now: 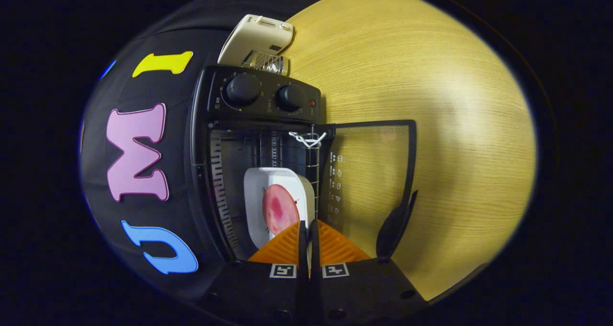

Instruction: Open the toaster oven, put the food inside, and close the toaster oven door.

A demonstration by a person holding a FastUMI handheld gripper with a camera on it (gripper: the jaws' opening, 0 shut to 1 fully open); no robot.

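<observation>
Now, with the claw (307, 230) clenched on the white plate's (270, 185) rim at lower centre, slide the food (279, 209) level into the toaster oven (249, 125), clear of the open door (371, 173), before releasing.

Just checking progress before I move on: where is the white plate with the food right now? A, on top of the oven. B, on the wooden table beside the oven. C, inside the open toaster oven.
C: the white plate sits in the toaster oven cavity, door open, its edge pinched in the gripper.
</observation>
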